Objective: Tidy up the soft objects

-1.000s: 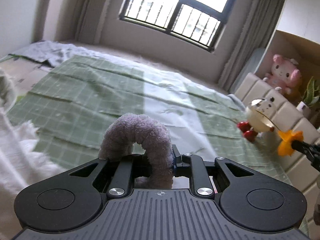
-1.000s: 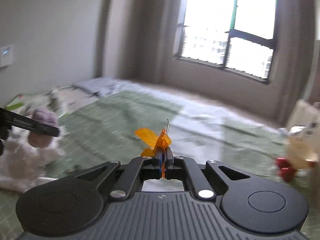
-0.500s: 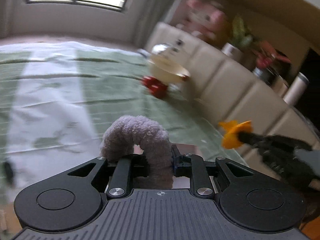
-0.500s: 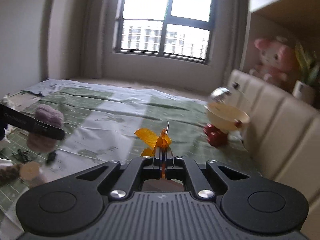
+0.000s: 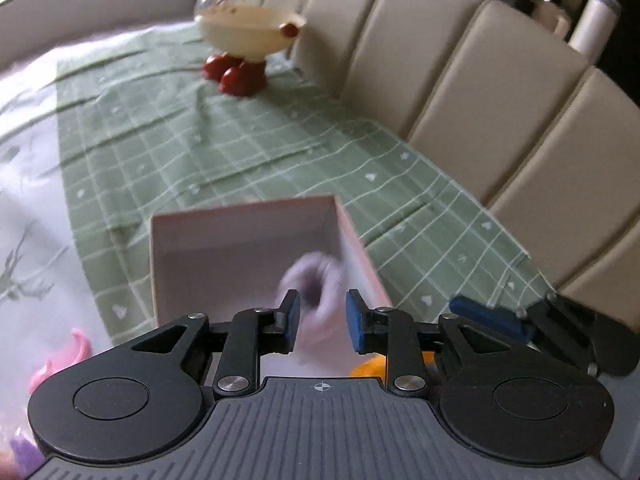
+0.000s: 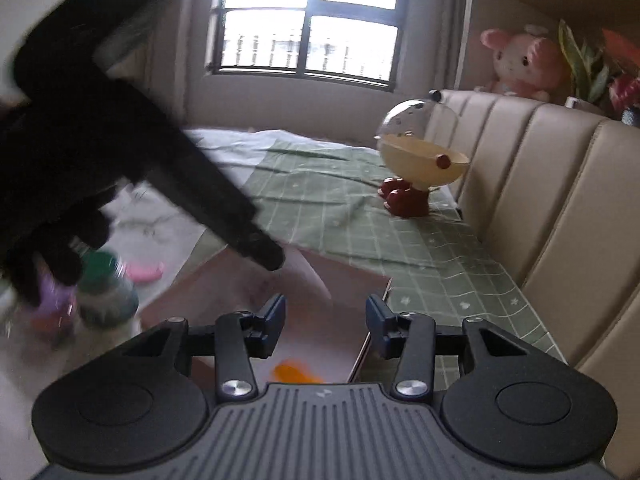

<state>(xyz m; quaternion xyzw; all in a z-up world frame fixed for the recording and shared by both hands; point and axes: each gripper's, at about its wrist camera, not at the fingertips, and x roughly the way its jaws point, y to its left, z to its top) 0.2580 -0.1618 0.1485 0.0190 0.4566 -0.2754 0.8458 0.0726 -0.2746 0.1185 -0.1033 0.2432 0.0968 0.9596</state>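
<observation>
Now the left gripper has just been opening, and the blurred purple plush ring sits loose between its blue pads, touching neither, low in the centre of the frame over the open pink box. Over on the right gripper, the jaws have also just been opening and stand apart with nothing clamped; the orange soft toy lies below them inside the box, at lower centre. Beyond, a green checked cloth covers the bed, with a cream globe toy near the padded headboard at upper right.
</observation>
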